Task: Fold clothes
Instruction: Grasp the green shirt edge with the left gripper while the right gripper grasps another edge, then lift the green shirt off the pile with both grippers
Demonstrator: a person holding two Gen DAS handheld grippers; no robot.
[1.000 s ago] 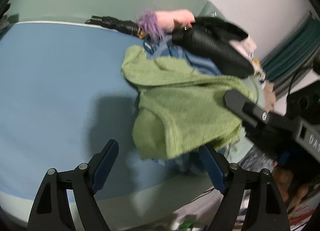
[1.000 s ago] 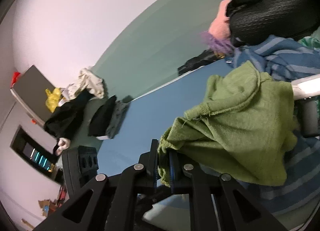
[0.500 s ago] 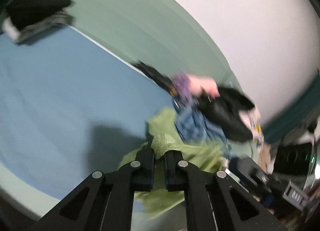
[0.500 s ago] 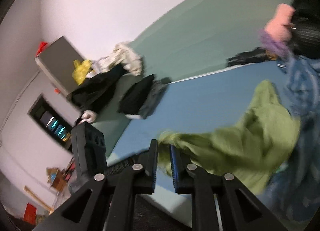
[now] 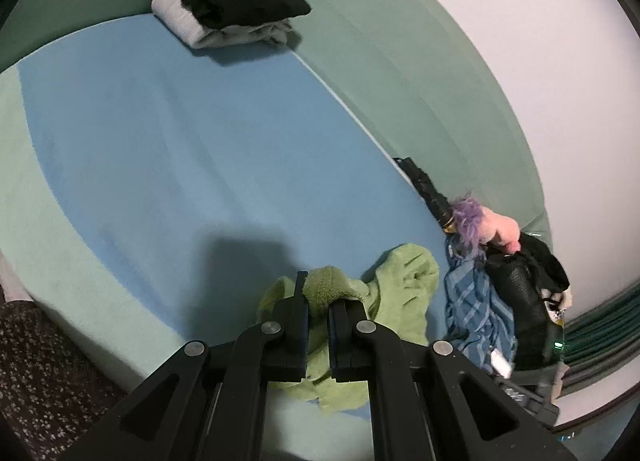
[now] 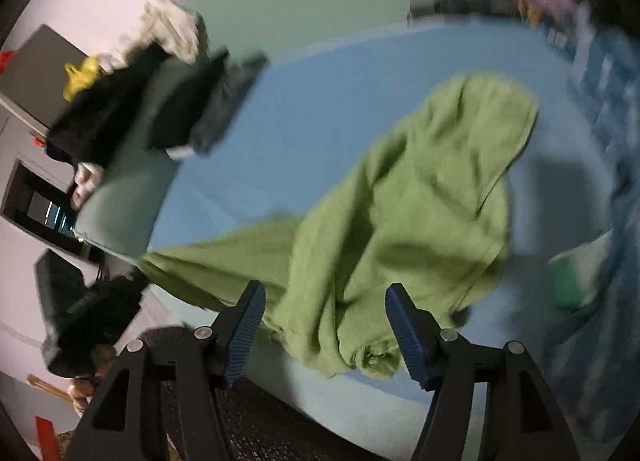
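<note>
A crumpled green garment (image 5: 404, 285) lies on the blue sheet (image 5: 180, 141) near the bed's front edge. My left gripper (image 5: 317, 289) is shut on a bunched fold of it, the cloth bulging up between the pads. In the blurred right wrist view the same green garment (image 6: 420, 189) spreads across the sheet. My right gripper (image 6: 324, 301) hangs over its near end with the jaws opening. Cloth lies between and below the blue pads (image 6: 404, 325), which do not press on it.
A folded black and grey stack (image 5: 228, 9) sits at the far edge of the sheet. To the right is a heap with a blue striped garment (image 5: 476, 301), a black bag (image 5: 516, 289) and a pink and purple plush (image 5: 484, 221). Dark speckled floor (image 5: 44, 377) lies below the bed's edge.
The left gripper went from open to shut on the green garment and drew it off the heap onto the sheet. The right gripper, shut on the garment's edge before, now has its jaws parted.
</note>
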